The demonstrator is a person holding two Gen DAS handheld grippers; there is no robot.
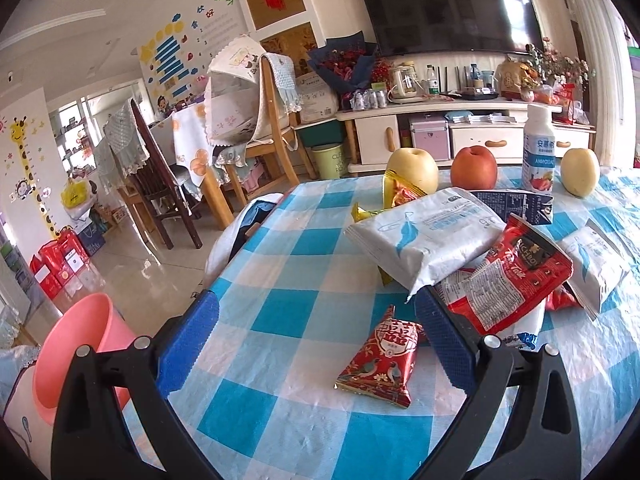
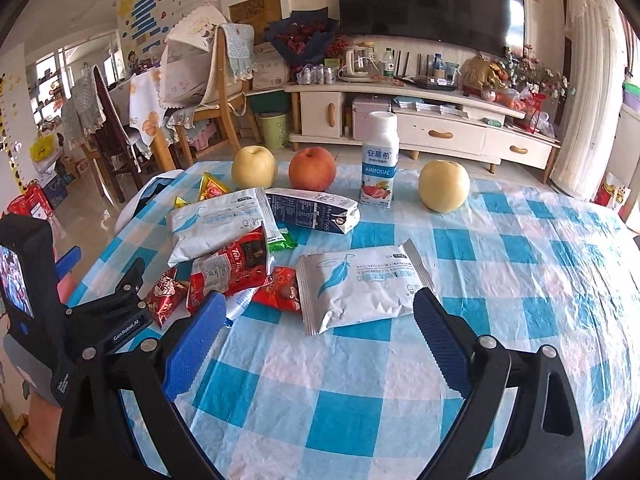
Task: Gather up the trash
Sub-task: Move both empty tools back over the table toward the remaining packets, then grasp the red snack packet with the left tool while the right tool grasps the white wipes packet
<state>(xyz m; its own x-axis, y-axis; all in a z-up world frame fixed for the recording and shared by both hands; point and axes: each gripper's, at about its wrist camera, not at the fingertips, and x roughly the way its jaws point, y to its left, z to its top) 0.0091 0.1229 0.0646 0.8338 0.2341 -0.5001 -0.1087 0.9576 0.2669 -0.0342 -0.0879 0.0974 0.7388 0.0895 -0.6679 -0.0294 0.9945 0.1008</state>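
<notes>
Empty wrappers lie piled on the blue-checked tablecloth. In the left wrist view, a small red patterned packet lies between the fingers of my open left gripper, with a white pouch and a red snack bag just beyond. A pink bin stands off the table's left edge. In the right wrist view, my open right gripper hovers just in front of a second white feather-print pouch. The left gripper shows at the left beside the small red packet.
Two yellow pears, a red apple and a yogurt bottle stand along the table's far edge. A dark blue carton lies flat behind the pile. Chairs and a TV cabinet stand beyond.
</notes>
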